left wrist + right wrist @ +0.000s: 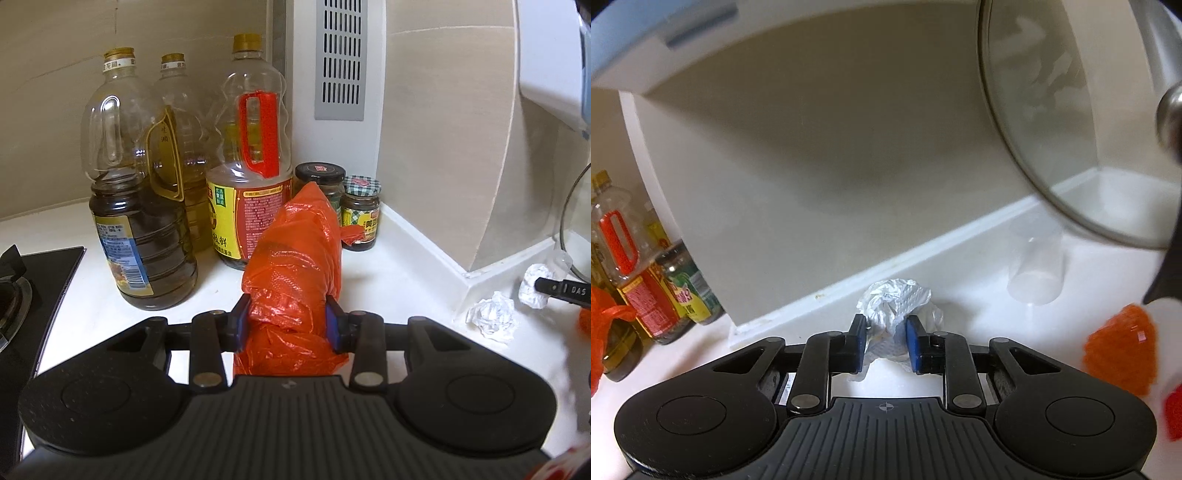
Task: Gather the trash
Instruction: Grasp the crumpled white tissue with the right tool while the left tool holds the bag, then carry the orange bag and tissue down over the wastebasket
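An orange plastic bag [299, 240] is bunched between the blue pads of my left gripper [290, 314], which is shut on it above the white counter [399, 266]. In the right wrist view, my right gripper [886, 332] has its pads pressed on both sides of a crumpled white paper ball [894, 299] near the wall's base strip. The same paper ball [533, 286] shows at the far right of the left wrist view, with a black fingertip [561, 290] of the right gripper against it. A second crumpled paper [493, 319] lies loose on the counter beside it.
Three large oil and sauce bottles [147, 206] and two jars [360, 210] stand in the back corner. A gas hob [22, 280] is at the left. A glass lid [1052, 122] leans on the wall, with a clear cup [1036, 269] below it and an orange mesh object [1123, 350] at the right.
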Tool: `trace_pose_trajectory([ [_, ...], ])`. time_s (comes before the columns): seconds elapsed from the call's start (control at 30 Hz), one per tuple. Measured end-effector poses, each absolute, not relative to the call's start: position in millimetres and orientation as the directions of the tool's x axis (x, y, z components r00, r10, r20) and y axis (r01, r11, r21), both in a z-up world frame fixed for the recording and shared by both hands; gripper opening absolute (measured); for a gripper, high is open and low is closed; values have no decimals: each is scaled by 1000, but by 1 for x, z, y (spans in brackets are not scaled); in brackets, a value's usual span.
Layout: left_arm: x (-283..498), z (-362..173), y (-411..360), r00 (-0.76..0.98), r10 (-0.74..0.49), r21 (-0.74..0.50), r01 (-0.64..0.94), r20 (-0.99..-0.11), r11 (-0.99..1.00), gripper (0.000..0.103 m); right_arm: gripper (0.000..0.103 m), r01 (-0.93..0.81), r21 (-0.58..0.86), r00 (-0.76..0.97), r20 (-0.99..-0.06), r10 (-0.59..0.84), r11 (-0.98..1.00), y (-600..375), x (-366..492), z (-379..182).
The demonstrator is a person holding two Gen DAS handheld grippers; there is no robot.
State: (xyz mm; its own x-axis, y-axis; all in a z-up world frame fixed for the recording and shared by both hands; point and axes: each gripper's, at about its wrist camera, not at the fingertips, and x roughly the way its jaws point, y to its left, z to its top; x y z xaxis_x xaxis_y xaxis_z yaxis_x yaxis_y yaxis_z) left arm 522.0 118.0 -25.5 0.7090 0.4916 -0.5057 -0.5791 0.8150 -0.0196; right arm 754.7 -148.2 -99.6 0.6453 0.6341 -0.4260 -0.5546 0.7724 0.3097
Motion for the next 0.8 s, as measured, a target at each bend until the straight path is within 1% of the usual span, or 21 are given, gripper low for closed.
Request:
trace_pose_trajectory([
  [0.17, 506, -19, 111, 738, 453, -49, -546, -501, 836, 36, 23, -560, 305, 661, -395, 637, 770, -167, 726, -80],
  [0.3, 485, -12, 103, 771, 400, -82, -500, -495, 862, 36, 23, -568, 320, 661, -371, 652, 758, -185, 686, -63],
  [0.57, 419, 1, 87, 826, 291, -132, -398, -483, 908, 36, 23, -573, 358, 651, -348, 675, 737, -211, 577, -35],
  [0.8, 356, -1, 79, 846, 177, -175, -300, -503, 938, 36, 23, -551, 401, 644, -354, 678, 732, -226, 477, -25],
])
